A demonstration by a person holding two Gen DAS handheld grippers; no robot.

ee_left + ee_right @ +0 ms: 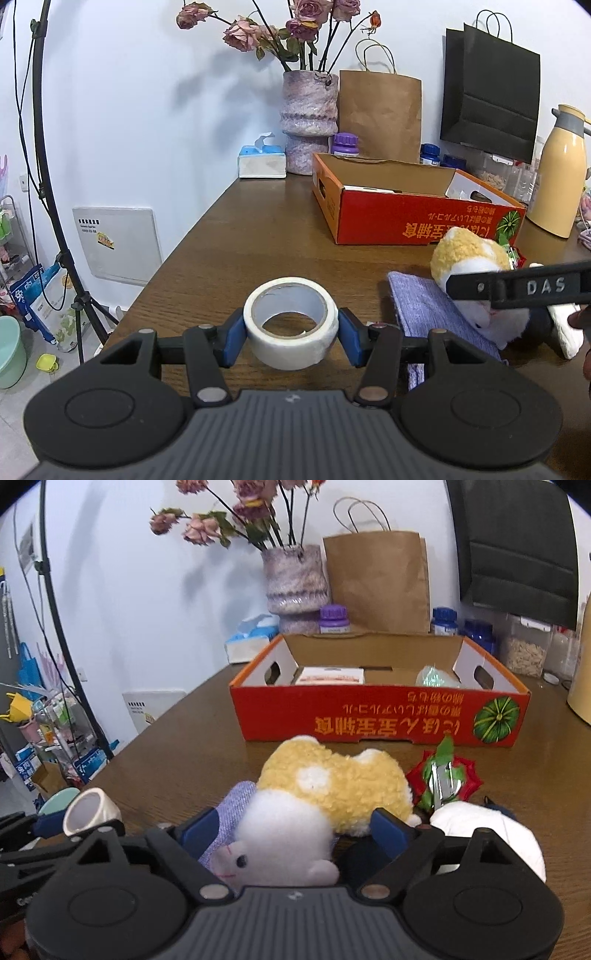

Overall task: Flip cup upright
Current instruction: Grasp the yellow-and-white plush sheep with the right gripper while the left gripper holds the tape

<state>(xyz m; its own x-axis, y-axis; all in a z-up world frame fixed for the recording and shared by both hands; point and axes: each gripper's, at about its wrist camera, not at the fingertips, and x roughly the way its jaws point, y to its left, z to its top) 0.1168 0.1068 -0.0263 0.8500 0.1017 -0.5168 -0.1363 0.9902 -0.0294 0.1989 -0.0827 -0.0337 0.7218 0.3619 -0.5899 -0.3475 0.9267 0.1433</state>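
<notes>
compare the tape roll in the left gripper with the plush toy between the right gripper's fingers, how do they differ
The tape roll is a plain white hollow ring; the plush toy is a fuzzy yellow and white animal. The left gripper has its pads pressed on the roll's sides; the right gripper only straddles the toy, gaps showing. The roll stands with its hole upward; the toy lies slumped, partly on a purple cloth. Both are over the brown table.

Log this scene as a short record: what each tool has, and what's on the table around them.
left tool: shut on a white tape roll
right tool: open, plush toy between its pads, no firm squeeze visible
beside plush toy: purple cloth
behind plush toy: red cardboard box, open top
surface: brown wooden table
</notes>
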